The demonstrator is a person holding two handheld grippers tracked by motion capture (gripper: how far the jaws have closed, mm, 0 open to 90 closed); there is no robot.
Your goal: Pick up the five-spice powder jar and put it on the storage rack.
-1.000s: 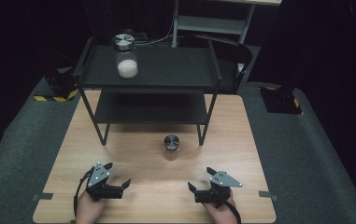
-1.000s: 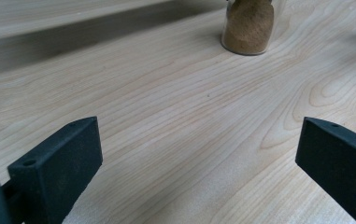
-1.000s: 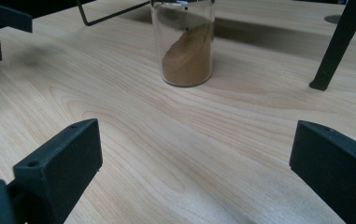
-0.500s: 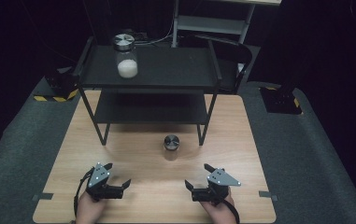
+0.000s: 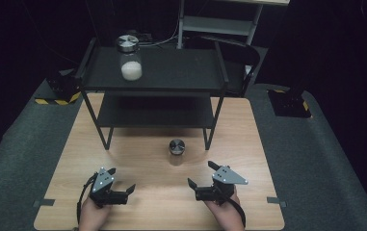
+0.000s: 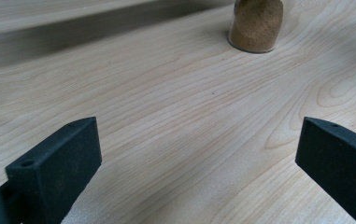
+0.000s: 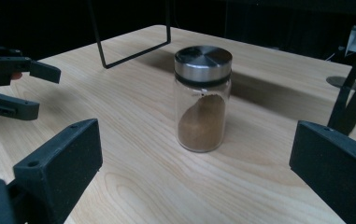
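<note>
the left gripper (image 5: 118, 191) rests low on the near left of the table (image 5: 137, 159), jaws spread wide with nothing between them. in its own view bare wood lies between the jaws and the base of the brown jar (image 6: 256, 28) stands well ahead, off to the upper right.

up on the top shelf of the black rack (image 5: 171, 72), toward its left end, stands a white jar (image 5: 130, 60) with a steel lid, about a third full of white powder.

the brown jar (image 5: 176, 148) stands upright in the open on the table, just in front of the rack and between the two grippers, nearer the right one. it is small, clear glass with a flat steel lid (image 7: 203, 57) and brown powder slumped to one side. it is probably light but rigid and breakable, and the smooth glass could slip. the likeliest hold is across the glass body below the lid, squeezed gently and kept upright.

the right gripper (image 5: 205, 185) sits on the near right, released and wide, pointed at the brown jar; in its own view the jar stands centred between the jaws but well apart from them.

the table is pale wood, smooth and flat. grey carpet surrounds it, the room beyond is dark, and a grey shelf unit (image 5: 219, 24) stands behind the rack.
</note>
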